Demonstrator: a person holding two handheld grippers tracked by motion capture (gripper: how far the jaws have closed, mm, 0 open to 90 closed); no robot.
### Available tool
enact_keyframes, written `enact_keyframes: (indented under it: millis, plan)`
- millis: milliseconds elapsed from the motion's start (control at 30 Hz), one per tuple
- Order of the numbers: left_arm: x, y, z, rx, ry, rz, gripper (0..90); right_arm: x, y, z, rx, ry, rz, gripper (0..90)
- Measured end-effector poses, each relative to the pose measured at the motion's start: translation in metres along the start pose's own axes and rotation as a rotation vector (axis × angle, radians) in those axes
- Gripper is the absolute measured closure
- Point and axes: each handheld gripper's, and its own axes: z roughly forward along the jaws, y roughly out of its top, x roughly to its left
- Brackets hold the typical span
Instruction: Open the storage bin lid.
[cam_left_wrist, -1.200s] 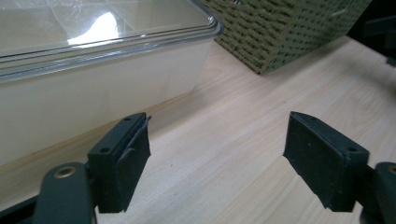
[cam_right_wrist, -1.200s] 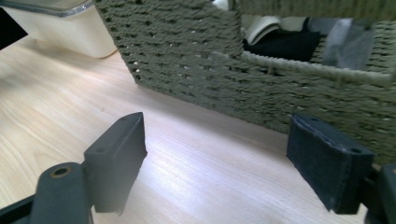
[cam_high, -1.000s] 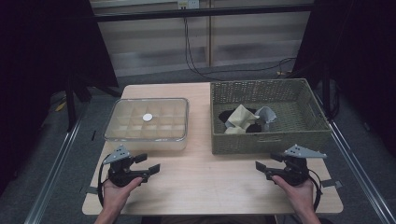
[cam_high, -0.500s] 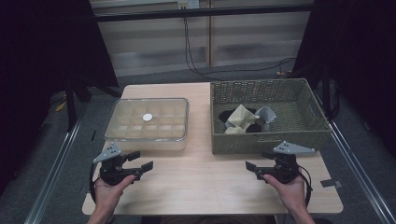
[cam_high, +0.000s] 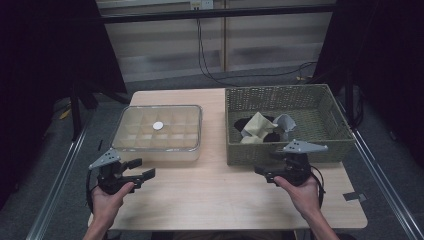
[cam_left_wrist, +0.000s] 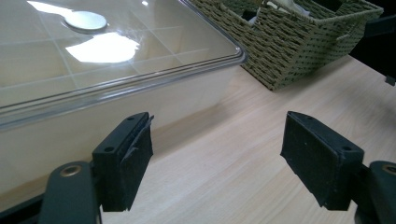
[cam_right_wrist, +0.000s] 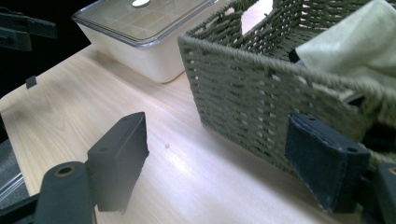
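Basket (cam_high: 332, 145), long axis across table

Two handheld grippers: left gripper (cam_high: 137, 169) and right gripper (cam_high: 267, 172), black bodies, grey three-cornered top plates, trailing black cables, brass-ringed screw holes, square black jaw pads; bare forearms.

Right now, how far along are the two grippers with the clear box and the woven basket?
Nothing looks done: the clear-lidded plastic compartment box is closed, and the crumpled cloths lie in the green woven basket. In hand: nothing; the left gripper and right gripper are open and empty. Everything is left, starting with the first grab.
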Motion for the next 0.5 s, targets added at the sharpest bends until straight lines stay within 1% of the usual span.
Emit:
enact_keyframes:
  millis: [67, 133, 167, 200, 233, 333, 500]
  plan:
    - [0.004, 0.002, -0.004, -0.009, 0.013, 0.001, 24.1, 0.000, 0.003, 0.001, -0.003, -0.001, -0.005, 22.5]
    - [0.008, 0.004, -0.008, -0.016, 0.024, 0.001, 24.3, 0.002, 0.013, 0.005, -0.014, 0.009, -0.016, 24.0]
    - [0.009, 0.005, -0.009, -0.016, 0.029, 0.001, 24.3, 0.002, 0.013, 0.005, -0.014, 0.009, -0.016, 24.0]
    - [0.011, 0.005, -0.010, -0.017, 0.031, -0.001, 24.3, 0.002, 0.020, 0.008, -0.020, 0.016, -0.021, 24.8]
    - [0.013, 0.005, -0.010, -0.011, 0.040, 0.007, 24.3, 0.002, 0.020, 0.008, -0.020, 0.016, -0.021, 24.8]
    - [0.018, 0.006, -0.010, 0.001, 0.040, 0.003, 25.0, 0.003, 0.030, 0.017, -0.019, 0.024, -0.027, 25.5]
    - [0.027, 0.009, -0.010, 0.008, 0.052, 0.002, 25.1, 0.005, 0.039, 0.025, -0.013, 0.038, -0.030, 26.1]
